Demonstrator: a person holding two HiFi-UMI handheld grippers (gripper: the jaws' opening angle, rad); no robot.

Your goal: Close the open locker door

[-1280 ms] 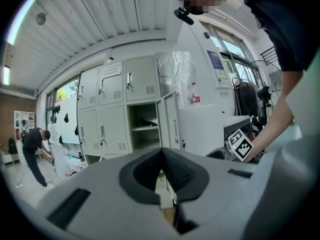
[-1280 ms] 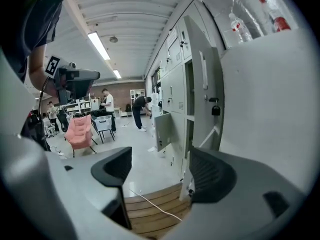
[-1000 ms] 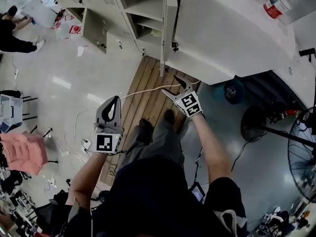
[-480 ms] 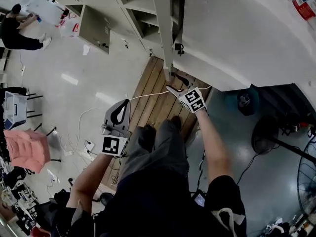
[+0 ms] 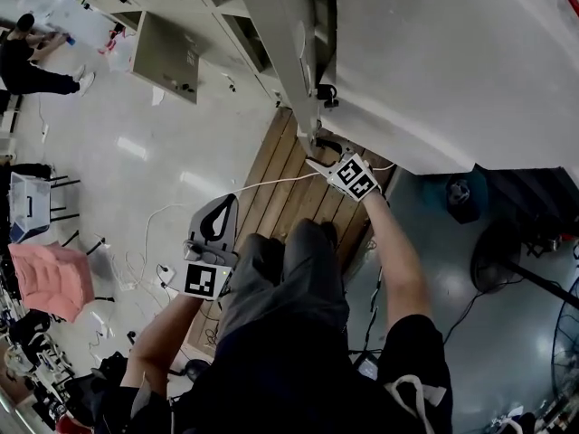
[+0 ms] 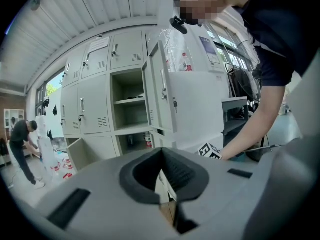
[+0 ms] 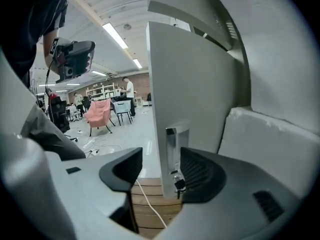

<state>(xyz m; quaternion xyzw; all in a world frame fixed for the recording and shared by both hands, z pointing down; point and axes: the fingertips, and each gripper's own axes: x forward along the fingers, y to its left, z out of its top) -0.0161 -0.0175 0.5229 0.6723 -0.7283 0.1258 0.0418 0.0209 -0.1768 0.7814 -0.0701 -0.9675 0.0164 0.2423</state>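
Locker door [image 5: 288,39] stands open, swung out from the row of grey lockers [image 6: 95,101], with its free edge toward the person who holds the tools. The right tongs [image 5: 317,152] are at the lower part of this edge, just below the black lock [image 5: 324,93] of the door. In the right gripper view the edge of the door is between the two jaws, and the metal lock plate [image 7: 174,144] is seen on it. The jaws have just been closing and are now about half apart. One pad is clearly apart from the door, with floor visible in the gap. The other pad is very near the edge, and I cannot tell if it touches. The left tongs [image 5: 219,204] are well apart from the door, to its left in the head view. Their jaws are together and nothing is between them. Below the door lie wooden boards [image 5: 270,193], and a white cable [image 5: 271,174] runs across them toward the right tongs. On the far side of the door, just beside it, is a big white block [image 5: 434,61]. Far from the door a pink chair [image 5: 50,278] stands on the pale floor [image 5: 136,152], and another person [image 5: 23,57] bends there.
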